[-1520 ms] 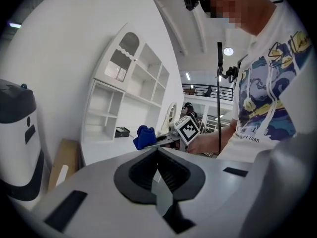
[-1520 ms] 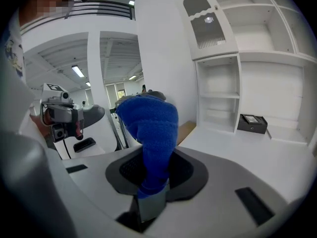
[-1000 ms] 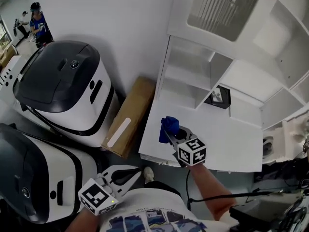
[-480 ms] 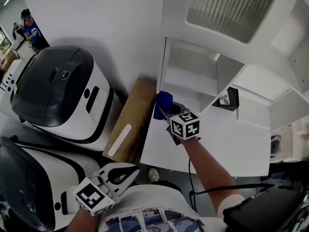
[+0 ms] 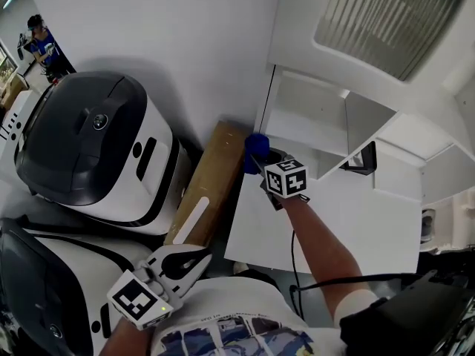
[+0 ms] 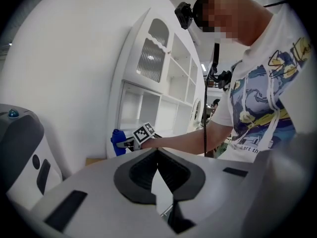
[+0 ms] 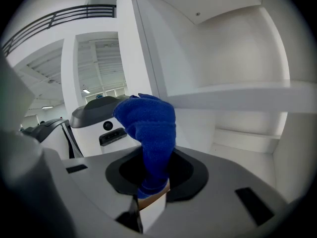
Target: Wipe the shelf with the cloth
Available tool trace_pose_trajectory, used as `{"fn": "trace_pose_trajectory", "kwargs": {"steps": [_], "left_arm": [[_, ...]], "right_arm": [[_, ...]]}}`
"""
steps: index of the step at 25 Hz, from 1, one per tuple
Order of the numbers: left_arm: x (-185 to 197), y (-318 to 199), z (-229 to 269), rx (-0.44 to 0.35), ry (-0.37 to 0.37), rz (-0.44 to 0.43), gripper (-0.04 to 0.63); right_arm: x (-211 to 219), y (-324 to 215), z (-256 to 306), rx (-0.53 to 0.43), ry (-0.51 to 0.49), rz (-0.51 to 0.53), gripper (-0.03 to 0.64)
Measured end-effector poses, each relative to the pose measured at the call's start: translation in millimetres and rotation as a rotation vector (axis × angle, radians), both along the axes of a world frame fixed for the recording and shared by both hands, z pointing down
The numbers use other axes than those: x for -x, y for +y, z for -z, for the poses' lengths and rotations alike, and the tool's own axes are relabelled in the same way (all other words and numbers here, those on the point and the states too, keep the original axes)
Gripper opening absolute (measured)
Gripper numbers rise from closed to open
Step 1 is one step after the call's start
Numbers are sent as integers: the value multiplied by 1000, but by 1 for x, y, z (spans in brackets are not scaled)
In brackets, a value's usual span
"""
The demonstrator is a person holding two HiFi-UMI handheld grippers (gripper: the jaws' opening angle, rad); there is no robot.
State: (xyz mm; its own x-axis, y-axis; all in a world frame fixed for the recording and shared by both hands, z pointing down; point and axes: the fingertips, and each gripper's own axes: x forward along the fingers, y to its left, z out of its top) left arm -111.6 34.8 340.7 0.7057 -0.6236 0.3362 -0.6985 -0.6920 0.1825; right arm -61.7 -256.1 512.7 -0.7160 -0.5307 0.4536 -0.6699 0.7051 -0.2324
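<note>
Shelf (image 5: pixel 312 117) white, with open compartments above a broad ledge. Left of shelf and well apart, white-and-black machine (image 5: pixel 89 139). Between machine and shelf, brown box (image 5: pixel 204 184) lying just beside shelf's left side. Right gripper (image 5: pixel 257 156) at shelf's front left corner, clamped tight on blue cloth (image 5: pixel 255 144). Left gripper (image 5: pixel 200 256) low, well clear of shelf, jaws pressed together on nothing. Cloth bunched at left edge of lowest compartment; contact with shelf unclear.

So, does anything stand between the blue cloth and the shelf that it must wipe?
Nothing visible does. The right gripper is shut on the blue cloth, at the left edge of the shelf, whose open compartment ahead looks bare.
</note>
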Motion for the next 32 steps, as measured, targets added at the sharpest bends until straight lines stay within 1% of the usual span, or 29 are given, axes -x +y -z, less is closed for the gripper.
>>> {"fn": "trace_pose_trajectory", "kwargs": {"steps": [4, 10, 16, 21, 28, 32], "left_arm": [[11, -3, -8, 27, -5, 19, 12], [13, -4, -10, 51, 4, 27, 12], [16, -3, -13, 95, 14, 51, 12], [20, 2, -17, 131, 16, 80, 12], [26, 4, -17, 131, -4, 102, 12], [28, 6, -18, 118, -19, 99, 12]], "right_arm": [[3, -2, -28, 57, 17, -12, 98], [2, -4, -68, 124, 63, -17, 98], [0, -3, -112, 211, 126, -19, 98], [-5, -1, -138, 276, 207, -36, 98], [-8, -2, -164, 342, 291, -19, 98], [-20, -1, -171, 371, 323, -20, 98]]}}
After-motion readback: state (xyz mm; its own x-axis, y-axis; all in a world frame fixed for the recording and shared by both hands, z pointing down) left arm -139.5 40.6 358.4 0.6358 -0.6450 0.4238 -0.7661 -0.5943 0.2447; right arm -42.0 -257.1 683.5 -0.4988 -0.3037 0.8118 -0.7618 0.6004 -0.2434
